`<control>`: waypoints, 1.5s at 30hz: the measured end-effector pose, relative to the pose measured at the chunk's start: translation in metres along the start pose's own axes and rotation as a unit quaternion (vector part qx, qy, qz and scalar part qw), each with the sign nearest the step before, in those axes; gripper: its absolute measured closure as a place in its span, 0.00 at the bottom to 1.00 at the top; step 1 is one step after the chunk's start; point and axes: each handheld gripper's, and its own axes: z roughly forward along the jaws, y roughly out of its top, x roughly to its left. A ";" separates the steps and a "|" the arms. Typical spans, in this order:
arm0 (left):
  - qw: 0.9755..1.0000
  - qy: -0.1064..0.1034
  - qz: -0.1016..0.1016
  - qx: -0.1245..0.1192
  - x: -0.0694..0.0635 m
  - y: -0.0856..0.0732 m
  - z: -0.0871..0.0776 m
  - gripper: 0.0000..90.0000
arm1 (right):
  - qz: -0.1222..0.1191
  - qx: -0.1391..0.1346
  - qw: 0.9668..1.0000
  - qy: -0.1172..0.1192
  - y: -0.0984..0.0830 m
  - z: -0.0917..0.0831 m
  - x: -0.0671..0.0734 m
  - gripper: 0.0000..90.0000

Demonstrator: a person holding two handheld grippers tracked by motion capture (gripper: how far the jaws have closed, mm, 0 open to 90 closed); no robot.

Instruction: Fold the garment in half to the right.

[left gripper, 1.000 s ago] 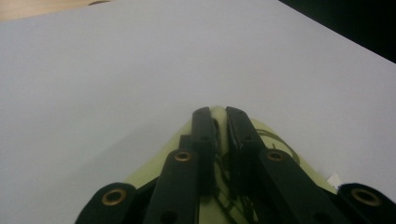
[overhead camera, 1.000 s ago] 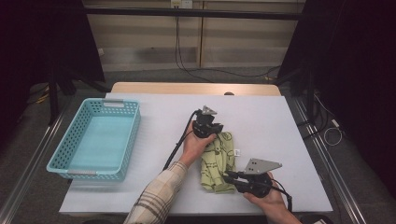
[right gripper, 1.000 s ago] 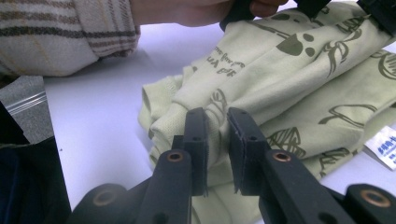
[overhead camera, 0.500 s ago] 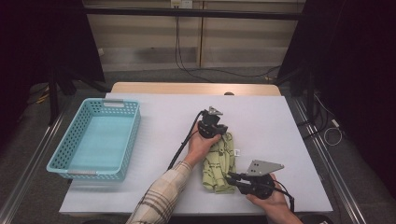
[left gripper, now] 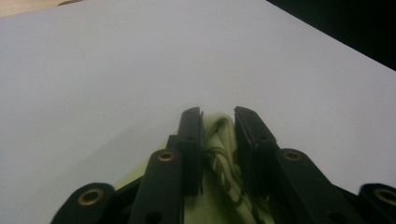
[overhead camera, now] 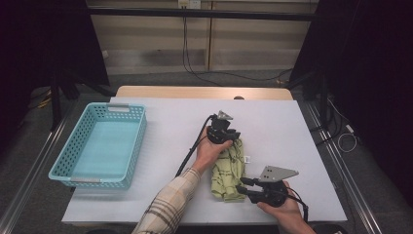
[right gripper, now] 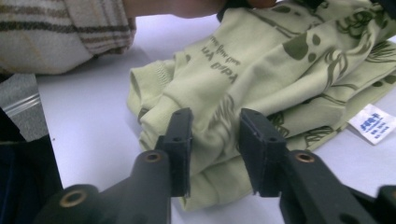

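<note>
We saw a folded pale-green garment [overhead camera: 228, 171] lying on the white table [overhead camera: 160, 131], right of centre and toward the near edge. Its long axis ran near-to-far, tilted slightly so that the far end leaned right; the bunched, rolled end pointed toward the near edge, and a small white label [overhead camera: 247, 159] stuck out on its right side.

The left gripper [overhead camera: 225, 138] stood at the far end of the garment. In the left gripper view its jaws had just been opening — a ridge of green cloth [left gripper: 219, 154] stood between them, with a narrow gap showing on the right, so we read the hold as let go.

The right gripper [overhead camera: 242, 185] lay at the near end, pointing left into the roll. In the right gripper view its jaws had likewise just been opening — they straddled the folded cloth [right gripper: 210, 121], and whether the pads pressed on it we could not tell.

A light-blue basket [overhead camera: 100, 146] stood at the left of the table, well apart from the garment.
</note>
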 end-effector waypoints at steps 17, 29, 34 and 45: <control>0.999 0.009 0.005 -0.049 0.000 0.001 -0.030 0.25 | 0.016 -0.019 0.999 -0.024 0.003 -0.003 -0.007 0.38; 0.996 0.029 -0.002 -0.080 0.009 -0.014 -0.069 0.05 | 0.025 -0.032 0.999 -0.027 0.008 -0.002 -0.012 0.28; 0.995 0.045 -0.005 -0.094 0.014 -0.026 -0.087 0.05 | 0.030 -0.038 0.998 -0.035 0.012 -0.002 -0.019 0.27; 0.991 0.071 -0.003 -0.114 0.022 -0.053 -0.128 0.06 | 0.032 -0.058 0.996 -0.053 0.021 -0.004 -0.027 0.27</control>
